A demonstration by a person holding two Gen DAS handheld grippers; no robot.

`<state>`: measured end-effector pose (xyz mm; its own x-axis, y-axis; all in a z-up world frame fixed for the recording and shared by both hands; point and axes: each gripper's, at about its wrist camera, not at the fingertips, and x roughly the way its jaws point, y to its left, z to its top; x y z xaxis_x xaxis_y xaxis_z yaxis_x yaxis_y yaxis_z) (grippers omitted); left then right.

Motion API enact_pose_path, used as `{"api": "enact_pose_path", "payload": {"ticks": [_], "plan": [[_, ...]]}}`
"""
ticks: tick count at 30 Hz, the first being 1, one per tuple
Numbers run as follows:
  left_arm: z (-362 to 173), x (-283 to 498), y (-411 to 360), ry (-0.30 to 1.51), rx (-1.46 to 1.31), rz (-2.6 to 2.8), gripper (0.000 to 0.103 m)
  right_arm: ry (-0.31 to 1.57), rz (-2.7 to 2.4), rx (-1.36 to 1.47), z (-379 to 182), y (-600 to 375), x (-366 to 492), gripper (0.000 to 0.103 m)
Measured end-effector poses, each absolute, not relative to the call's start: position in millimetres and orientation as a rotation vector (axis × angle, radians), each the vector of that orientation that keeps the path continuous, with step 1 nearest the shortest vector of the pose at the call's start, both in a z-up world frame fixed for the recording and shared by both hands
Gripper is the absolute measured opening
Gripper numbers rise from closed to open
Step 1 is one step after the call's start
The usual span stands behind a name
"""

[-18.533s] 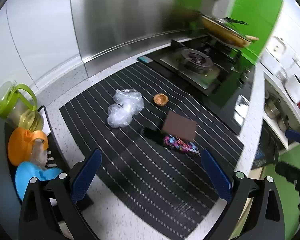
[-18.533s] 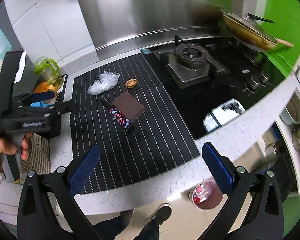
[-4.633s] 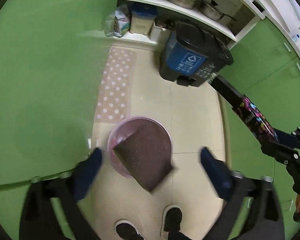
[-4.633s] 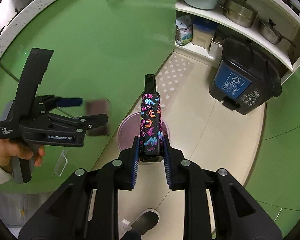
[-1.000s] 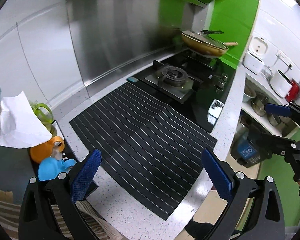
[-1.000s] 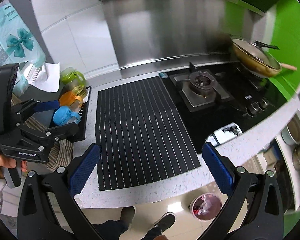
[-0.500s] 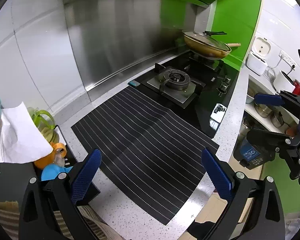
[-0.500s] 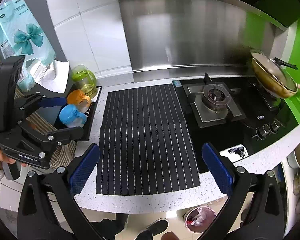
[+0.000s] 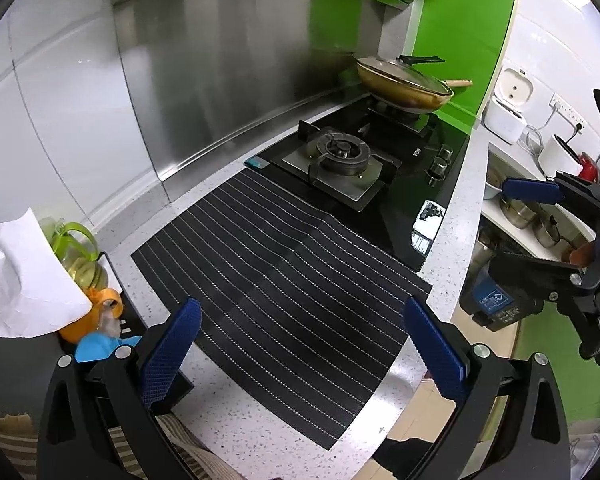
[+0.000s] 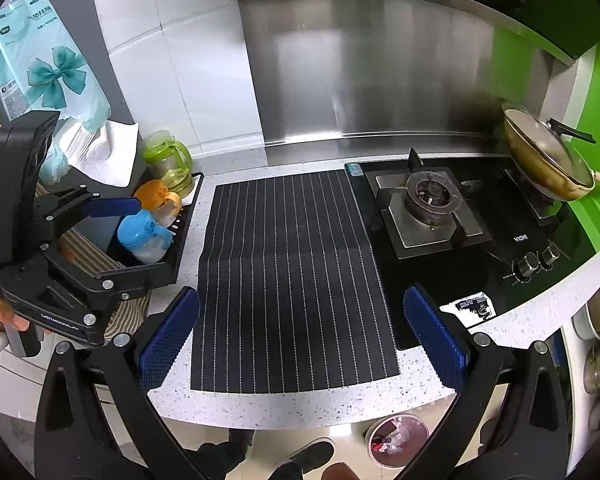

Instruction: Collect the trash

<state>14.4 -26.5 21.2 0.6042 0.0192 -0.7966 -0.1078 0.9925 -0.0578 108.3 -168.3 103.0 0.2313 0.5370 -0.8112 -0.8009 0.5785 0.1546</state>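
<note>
From the left wrist view, the black mat with thin white stripes (image 9: pixel 284 280) fills the middle of the frame and lies bare; the crumpled plastic, the small brown dish, the brown card and the patterned stick that lay on it earlier are gone. The left gripper (image 9: pixel 300 336) hangs above the mat's near edge with its blue pads wide apart and nothing between them. At the right edge of the frame the right gripper (image 9: pixel 556 232) also stands parted and empty, out past the speckled white counter (image 9: pixel 236 424). I judge the collecting done.

From the right wrist view, the right gripper (image 10: pixel 300 332) is spread wide over the same mat (image 10: pixel 288 272). The trash now sits in the round pink bin (image 10: pixel 396 436) on the floor, bottom right of the frame, below the counter edge. The left gripper (image 10: pixel 100 240), at the left, hovers just beside the black tray (image 10: pixel 180 240) of coloured cups; the steel gas stove (image 10: pixel 428 212) borders the mat on the right. The mat's middle is open room.
</note>
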Motion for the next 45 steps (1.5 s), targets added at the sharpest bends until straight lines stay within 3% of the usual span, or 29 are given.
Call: {"api": "enact_pose_path", "payload": {"ticks": [45], "plan": [[17.7, 16.1, -24.4, 0.932, -0.145, 0.094, 0.097, 0.972, 0.923, -0.329, 98.0, -170.1, 113.2, 0.100]]}}
